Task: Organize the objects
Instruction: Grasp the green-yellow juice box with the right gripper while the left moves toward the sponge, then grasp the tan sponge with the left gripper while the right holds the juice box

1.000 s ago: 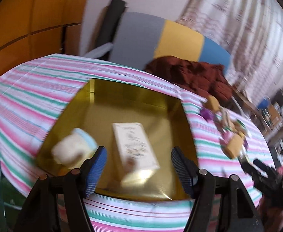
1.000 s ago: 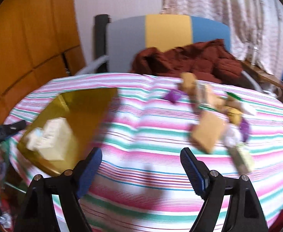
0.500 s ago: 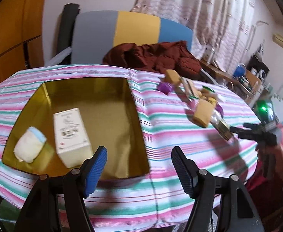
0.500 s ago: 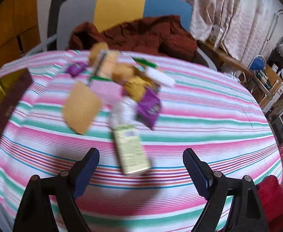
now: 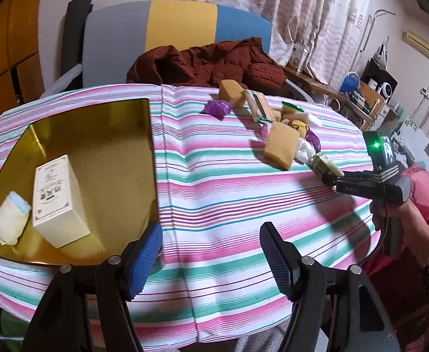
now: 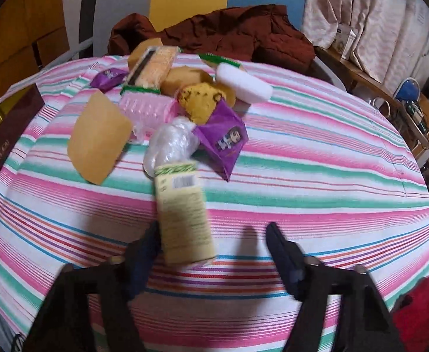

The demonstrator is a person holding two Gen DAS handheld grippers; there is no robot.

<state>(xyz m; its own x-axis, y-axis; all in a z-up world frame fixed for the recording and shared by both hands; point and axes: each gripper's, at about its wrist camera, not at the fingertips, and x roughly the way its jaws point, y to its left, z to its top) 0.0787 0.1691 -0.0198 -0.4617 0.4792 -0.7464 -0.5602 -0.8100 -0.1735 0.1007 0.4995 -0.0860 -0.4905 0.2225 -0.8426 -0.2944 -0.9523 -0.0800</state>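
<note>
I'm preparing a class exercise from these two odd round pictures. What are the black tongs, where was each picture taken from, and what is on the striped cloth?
No robot: a person holds a two-finger gripper in each hand, a fisheye camera on each. The left gripper, open and empty, overlooks a gold tray holding a white box and a small pouch. The right gripper is closing around a pale green carton, one pad not yet touching. Behind it lies a heap of snacks and sponges on the striped tablecloth.
</note>
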